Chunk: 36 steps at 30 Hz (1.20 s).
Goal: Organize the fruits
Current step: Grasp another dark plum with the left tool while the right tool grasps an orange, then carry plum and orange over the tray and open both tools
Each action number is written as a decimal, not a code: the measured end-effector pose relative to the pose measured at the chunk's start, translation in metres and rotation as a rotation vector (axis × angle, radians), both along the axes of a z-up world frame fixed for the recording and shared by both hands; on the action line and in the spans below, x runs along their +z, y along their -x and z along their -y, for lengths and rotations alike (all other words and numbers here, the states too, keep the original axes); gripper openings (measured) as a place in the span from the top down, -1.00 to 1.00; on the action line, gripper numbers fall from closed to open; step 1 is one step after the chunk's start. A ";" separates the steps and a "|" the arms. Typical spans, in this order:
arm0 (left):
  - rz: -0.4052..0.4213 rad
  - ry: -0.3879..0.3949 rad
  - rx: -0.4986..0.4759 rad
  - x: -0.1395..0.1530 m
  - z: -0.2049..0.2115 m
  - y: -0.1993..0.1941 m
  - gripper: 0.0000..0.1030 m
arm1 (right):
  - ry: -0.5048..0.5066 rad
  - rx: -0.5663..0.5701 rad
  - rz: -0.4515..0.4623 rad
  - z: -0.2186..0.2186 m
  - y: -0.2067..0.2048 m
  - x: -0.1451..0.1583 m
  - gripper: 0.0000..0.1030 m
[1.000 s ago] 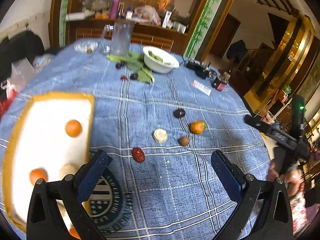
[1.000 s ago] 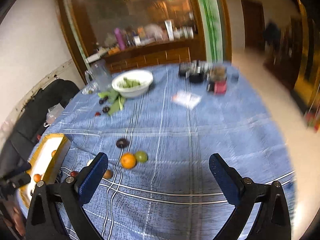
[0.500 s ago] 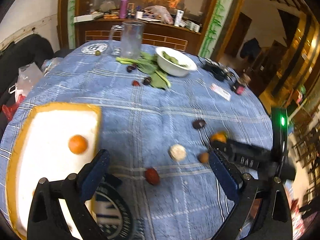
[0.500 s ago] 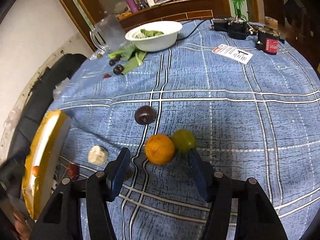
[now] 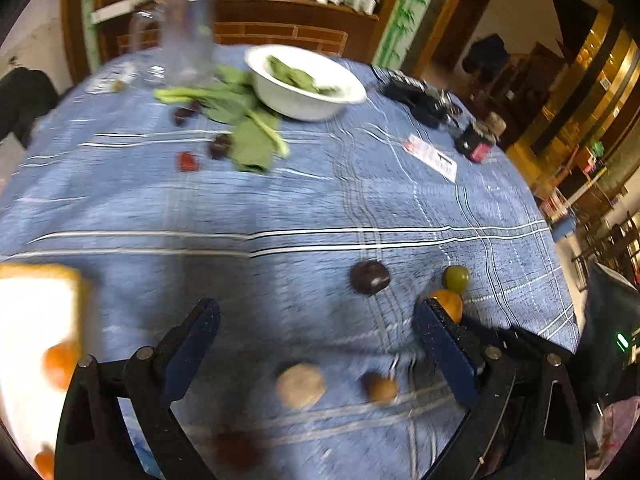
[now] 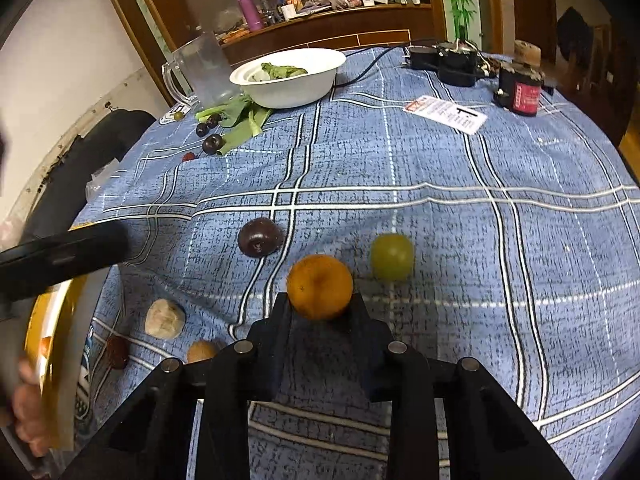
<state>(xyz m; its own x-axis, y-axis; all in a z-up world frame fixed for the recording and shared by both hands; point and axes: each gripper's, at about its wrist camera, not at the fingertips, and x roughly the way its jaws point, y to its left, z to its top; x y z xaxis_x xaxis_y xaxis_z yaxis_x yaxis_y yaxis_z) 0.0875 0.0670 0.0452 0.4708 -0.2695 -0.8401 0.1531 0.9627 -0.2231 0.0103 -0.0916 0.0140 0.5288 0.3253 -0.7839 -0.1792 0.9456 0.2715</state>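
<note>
Whereas its jaws stood wide a second ago, the right gripper has just been closing and now clamps the orange on the blue tablecloth, beside the green fruit; the left gripper, nearer now, stays wide, holding nothing.

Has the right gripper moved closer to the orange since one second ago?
Yes. The right gripper has come down and forward toward the orange, which lies beside the green fruit; its jaws have just been closing and now clamp the orange.
</note>
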 end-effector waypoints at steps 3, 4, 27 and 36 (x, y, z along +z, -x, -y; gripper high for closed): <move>-0.022 -0.011 -0.047 -0.016 0.021 -0.016 -0.41 | -0.019 0.009 -0.013 0.001 0.000 -0.001 0.41; -0.025 -0.017 -0.057 -0.021 0.026 -0.019 -0.31 | -0.024 0.012 -0.016 0.002 0.000 -0.001 0.41; 0.201 -0.165 -0.005 0.037 -0.020 0.069 0.52 | -0.153 0.127 0.083 -0.009 0.019 0.023 0.41; 0.171 0.007 0.414 0.043 -0.188 0.149 0.51 | -0.175 0.223 0.122 -0.056 0.047 0.045 0.40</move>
<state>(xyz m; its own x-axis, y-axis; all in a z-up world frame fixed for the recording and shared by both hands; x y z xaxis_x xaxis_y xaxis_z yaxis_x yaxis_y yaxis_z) -0.0619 0.2545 0.0880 0.6724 -0.0343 -0.7394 -0.2099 0.9491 -0.2349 -0.0369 -0.0356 0.0586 0.5164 0.5681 -0.6408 -0.4182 0.8203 0.3902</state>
